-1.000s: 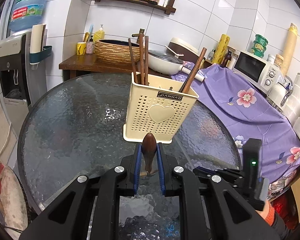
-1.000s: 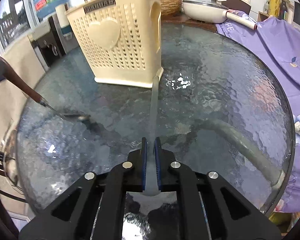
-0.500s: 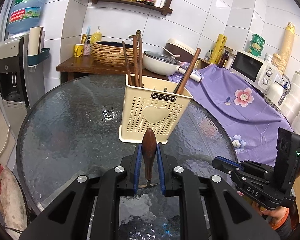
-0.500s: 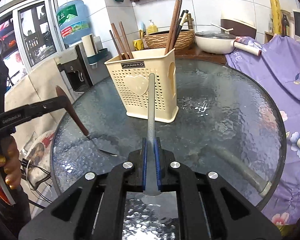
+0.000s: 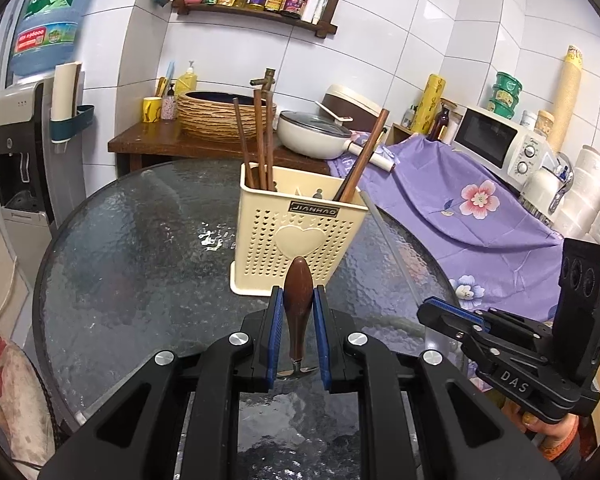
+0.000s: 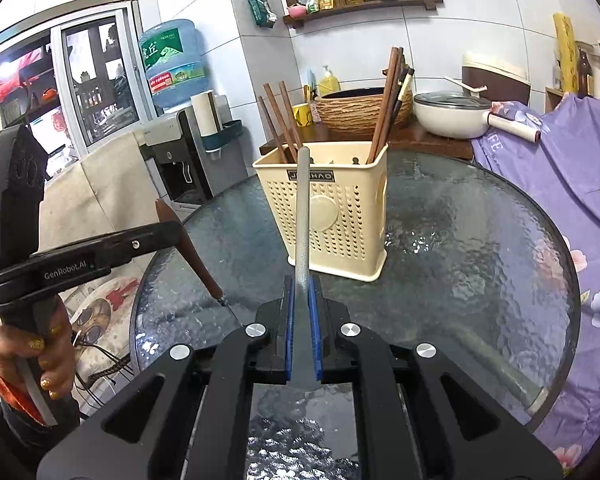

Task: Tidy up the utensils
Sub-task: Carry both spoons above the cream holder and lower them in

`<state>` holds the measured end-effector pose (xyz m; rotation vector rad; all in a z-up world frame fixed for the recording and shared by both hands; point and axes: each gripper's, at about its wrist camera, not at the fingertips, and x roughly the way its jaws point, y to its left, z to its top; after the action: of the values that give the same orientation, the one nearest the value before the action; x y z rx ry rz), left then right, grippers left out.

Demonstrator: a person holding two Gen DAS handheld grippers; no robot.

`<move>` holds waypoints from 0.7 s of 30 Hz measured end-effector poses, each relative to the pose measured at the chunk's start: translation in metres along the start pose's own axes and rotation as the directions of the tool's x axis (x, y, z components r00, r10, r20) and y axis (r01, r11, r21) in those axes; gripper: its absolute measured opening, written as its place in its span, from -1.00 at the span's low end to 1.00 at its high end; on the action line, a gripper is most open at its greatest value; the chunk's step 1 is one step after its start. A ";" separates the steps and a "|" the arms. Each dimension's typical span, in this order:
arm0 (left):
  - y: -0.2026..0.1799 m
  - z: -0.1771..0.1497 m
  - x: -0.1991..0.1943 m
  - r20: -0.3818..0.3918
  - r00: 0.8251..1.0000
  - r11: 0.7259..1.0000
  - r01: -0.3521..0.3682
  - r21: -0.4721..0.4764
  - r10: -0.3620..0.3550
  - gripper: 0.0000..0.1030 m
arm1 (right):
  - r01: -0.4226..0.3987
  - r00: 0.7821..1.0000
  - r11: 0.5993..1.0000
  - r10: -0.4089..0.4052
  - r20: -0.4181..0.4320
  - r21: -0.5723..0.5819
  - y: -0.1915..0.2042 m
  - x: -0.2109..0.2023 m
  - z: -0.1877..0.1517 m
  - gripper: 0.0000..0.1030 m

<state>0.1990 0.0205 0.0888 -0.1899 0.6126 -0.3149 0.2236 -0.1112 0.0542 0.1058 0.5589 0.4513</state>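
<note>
A cream perforated utensil holder [image 5: 300, 236] [image 6: 332, 216] stands on the round glass table [image 5: 119, 260] [image 6: 480, 260], with brown chopsticks [image 5: 259, 140] [image 6: 392, 100] upright in it. My left gripper [image 5: 297, 304] is shut on the brown wooden handle [image 5: 297, 300] of a utensil, just in front of the holder. From the right wrist view, that gripper [image 6: 171, 236] holds the handle [image 6: 195, 256] tilted, left of the holder. My right gripper [image 6: 302, 292] is shut on a flat grey metal utensil [image 6: 302, 220] that points up at the holder's rim. The same gripper [image 5: 448, 312] appears at the right.
Behind the table stand a wooden side table [image 5: 151, 140] with a woven basket [image 5: 215, 112] and a white pan [image 5: 316, 132]. A water dispenser [image 5: 15, 152] is at the left. Purple flowered cloth [image 5: 460, 200] and a microwave [image 5: 496, 144] lie right. A hand [image 6: 23, 352] grips the left tool.
The right gripper has risen and tipped upward with the metal utensil, so its tip now stands at the holder's rim. The left gripper has hardly moved.
</note>
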 end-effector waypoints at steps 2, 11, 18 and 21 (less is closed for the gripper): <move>-0.001 0.007 -0.003 0.009 1.000 1.000 0.012 0.003 -0.012 -0.71 | -0.002 1.000 1.000 0.002 0.006 -0.003 0.001 -0.001 0.002 -0.85; -0.014 0.070 -0.023 0.080 0.994 0.996 0.071 0.055 -0.075 -0.71 | -0.043 0.998 0.998 0.045 0.042 -0.040 0.003 0.000 0.033 -0.85; -0.022 0.142 -0.031 0.164 0.985 0.997 0.044 0.069 -0.055 -0.71 | -0.040 0.995 0.997 0.046 0.086 -0.069 0.001 0.014 0.088 -0.85; -0.025 0.166 -0.026 0.183 0.983 0.997 0.020 0.070 -0.032 -0.71 | 0.005 0.992 0.996 0.006 0.126 -0.084 -0.003 0.026 0.110 -0.85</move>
<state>0.2714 0.0198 0.2426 -0.1596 0.4160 -0.3390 0.3030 -0.0995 0.1341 0.0532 0.4152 0.4646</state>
